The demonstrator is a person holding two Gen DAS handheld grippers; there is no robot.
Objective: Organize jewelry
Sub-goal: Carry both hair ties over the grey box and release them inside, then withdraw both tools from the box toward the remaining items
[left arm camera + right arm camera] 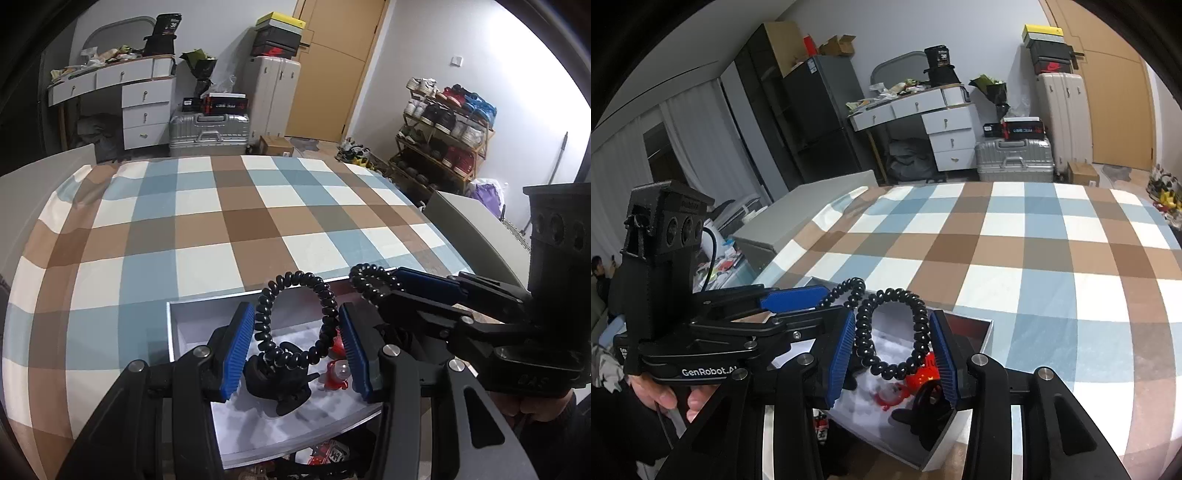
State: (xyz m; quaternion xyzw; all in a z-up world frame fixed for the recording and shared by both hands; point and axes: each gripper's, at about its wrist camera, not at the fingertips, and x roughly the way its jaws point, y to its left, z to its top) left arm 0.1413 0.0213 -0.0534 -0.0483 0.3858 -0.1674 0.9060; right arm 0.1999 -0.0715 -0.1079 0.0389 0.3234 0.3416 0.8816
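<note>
A black spiral coil hair tie [295, 317] hangs as a loop between my left gripper's [295, 345] blue pads, over an open white box [192, 325] on the checked cloth. The pads stand wide apart beside it. My right gripper [373, 284] comes in from the right and is shut on a second black coil tie [369, 282]. In the right wrist view a coil loop [894, 332] hangs between the right gripper's [894, 354] pads, and the left gripper [827, 299] pinches a coil at its tips. The box holds a black clip [280, 384] and red pieces [336, 374].
The checked tablecloth [236, 225] covers the table beyond the box. A grey chair back [476, 229] stands at the right. A shoe rack [443, 140], suitcases [208, 133] and a white desk [122, 96] stand along the far wall. Red items [328, 454] lie below the box.
</note>
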